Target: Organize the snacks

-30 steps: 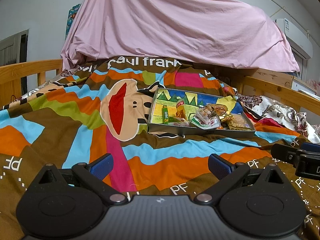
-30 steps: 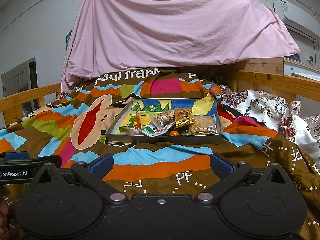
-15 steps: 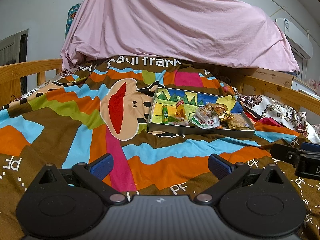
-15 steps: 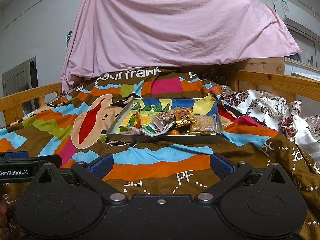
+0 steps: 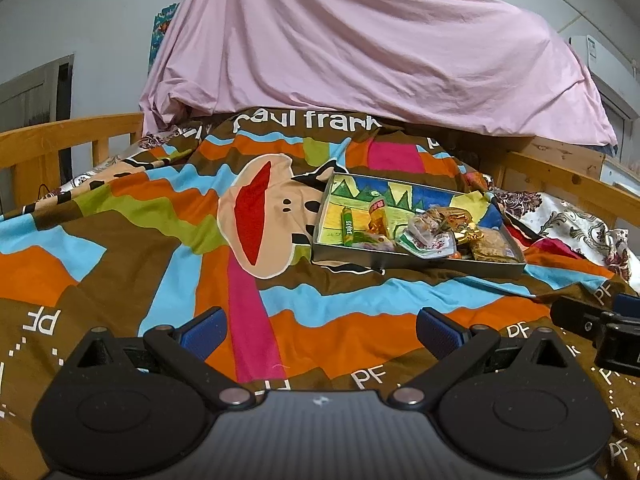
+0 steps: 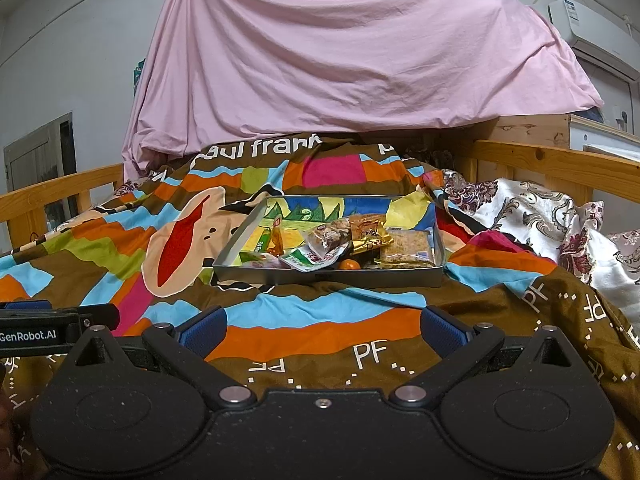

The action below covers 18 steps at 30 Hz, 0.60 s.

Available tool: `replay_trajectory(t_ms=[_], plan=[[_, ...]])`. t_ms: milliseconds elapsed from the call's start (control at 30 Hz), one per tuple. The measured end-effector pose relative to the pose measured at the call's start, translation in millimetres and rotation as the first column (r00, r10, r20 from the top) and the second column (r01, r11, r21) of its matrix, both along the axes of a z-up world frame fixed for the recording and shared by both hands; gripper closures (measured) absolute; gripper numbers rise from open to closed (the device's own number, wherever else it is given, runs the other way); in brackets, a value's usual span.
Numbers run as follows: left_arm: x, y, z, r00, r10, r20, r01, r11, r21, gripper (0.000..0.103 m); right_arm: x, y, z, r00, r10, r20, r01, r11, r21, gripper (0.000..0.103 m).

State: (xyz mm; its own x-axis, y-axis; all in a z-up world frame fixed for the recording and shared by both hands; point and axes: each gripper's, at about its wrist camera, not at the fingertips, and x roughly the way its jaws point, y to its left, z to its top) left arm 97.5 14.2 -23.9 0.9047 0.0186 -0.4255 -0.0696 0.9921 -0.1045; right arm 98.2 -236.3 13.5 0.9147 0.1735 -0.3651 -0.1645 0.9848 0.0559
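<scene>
A shallow metal tray (image 5: 420,261) (image 6: 328,276) with a colourful painted bottom lies on the patterned blanket. It holds several wrapped snacks: a green stick pack (image 5: 347,226), an orange packet (image 5: 378,216), a gold wrapper (image 6: 370,236), a brown cracker pack (image 6: 408,250) and a small orange fruit (image 6: 349,265). My left gripper (image 5: 320,330) is open and empty, low over the blanket, well short of the tray. My right gripper (image 6: 322,330) is open and empty, also short of the tray.
The colourful blanket (image 5: 160,240) covers a bed with wooden rails (image 5: 60,136) (image 6: 560,160). A pink sheet (image 6: 340,60) hangs behind. A floral cloth (image 6: 540,216) lies at the right. Each gripper's side shows in the other's view (image 5: 600,328) (image 6: 48,330).
</scene>
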Motion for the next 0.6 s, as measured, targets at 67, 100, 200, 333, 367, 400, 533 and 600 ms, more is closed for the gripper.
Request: replay_trajectory(t_ms=[67,100,200,333,367,400,533,600], plan=[[0.1,-0.1,0.0,1.000,0.002,-0.002,-0.002,1.000,0.001,0.000,0.2,0.0,0.0,1.000,0.000,-0.001,0.000,1.000,0.000,0.001],[0.3,-0.2,-0.1,1.000,0.000,-0.004,0.000,1.000,-0.001,0.000,0.0,0.1,0.0,1.000,0.000,-0.001,0.000,1.000,0.000,0.001],[0.0,0.3,-0.7,1.000,-0.007,-0.006,0.007,1.000,-0.011,0.000,-0.1,0.3,0.0,1.000,0.000,-0.001,0.000,1.000,0.000,0.001],[-0.2,-1.0,-1.2,1.000,-0.010,-0.009,0.010,1.000,-0.003,0.000,0.0,0.4,0.1,1.000,0.000,-0.001,0.000,1.000,0.000,0.001],[-0.2,-1.0,-1.2,1.000,-0.011,-0.009,0.011,1.000,-0.004,0.000,0.0,0.4,0.2,1.000,0.000,-0.001,0.000,1.000,-0.001,0.001],[-0.1,-1.2,-1.2,1.000,-0.011,-0.010,0.011,1.000,-0.005,0.000,-0.2,0.5,0.1,1.000,0.000,-0.001,0.000,1.000,-0.001,0.001],[0.4,-1.4,-1.2,1.000,-0.010,-0.011,0.010,1.000,0.001,0.000,-0.3,0.9,0.1,1.000,0.000,-0.002,0.000,1.000,-0.001,0.001],[0.4,-1.4,-1.6,1.000,-0.007,-0.013,0.007,1.000,0.004,0.000,-0.6,1.8,-0.7,1.000,0.001,-0.003,-0.001,1.000,-0.002,0.001]])
